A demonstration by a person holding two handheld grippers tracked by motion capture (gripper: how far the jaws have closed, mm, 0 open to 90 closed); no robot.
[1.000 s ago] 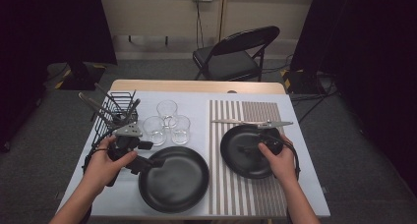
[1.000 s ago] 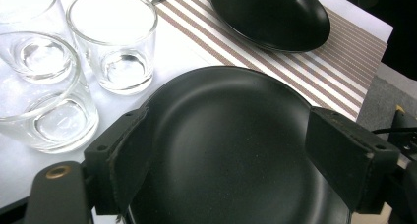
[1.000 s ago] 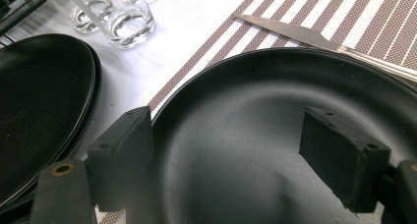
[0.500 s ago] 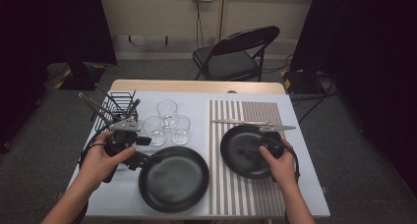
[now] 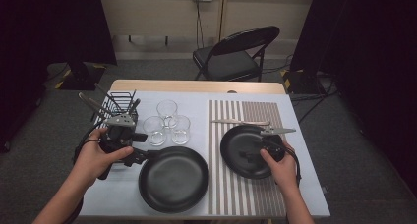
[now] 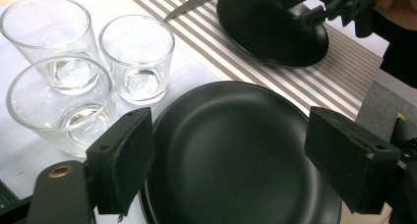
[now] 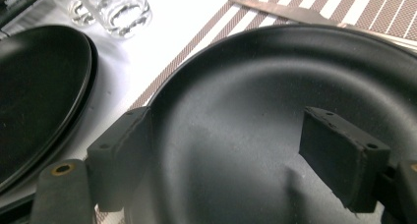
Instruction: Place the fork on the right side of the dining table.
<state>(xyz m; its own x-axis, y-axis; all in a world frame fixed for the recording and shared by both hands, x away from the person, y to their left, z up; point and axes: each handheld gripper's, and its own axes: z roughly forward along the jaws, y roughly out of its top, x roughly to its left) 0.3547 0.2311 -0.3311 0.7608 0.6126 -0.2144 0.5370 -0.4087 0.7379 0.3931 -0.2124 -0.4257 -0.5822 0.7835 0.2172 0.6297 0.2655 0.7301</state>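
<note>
A large black plate (image 5: 173, 179) lies on the white table near its front edge. My left gripper (image 5: 140, 155) stands open at that plate's left rim. In the left gripper view the large plate (image 6: 236, 184) lies between and beyond the spread jaws of the left gripper (image 6: 236, 153). A smaller black plate (image 5: 243, 150) rests on the striped mat (image 5: 231, 194). My right gripper (image 5: 252, 153) hovers open over it from the right. In the right gripper view this small plate (image 7: 275, 86) spreads under the parted jaws of the right gripper (image 7: 231, 155).
Three empty glasses (image 5: 167, 122) stand behind the large plate, close to my left gripper. A black wire rack (image 5: 120, 106) with utensils sits at the back left. A knife (image 5: 241, 122) lies on the mat behind the small plate. A folding chair (image 5: 236, 52) stands beyond the table.
Both hands have shifted only slightly. The right gripper has drawn a little toward the near side of the small plate. Neither plate has moved.
</note>
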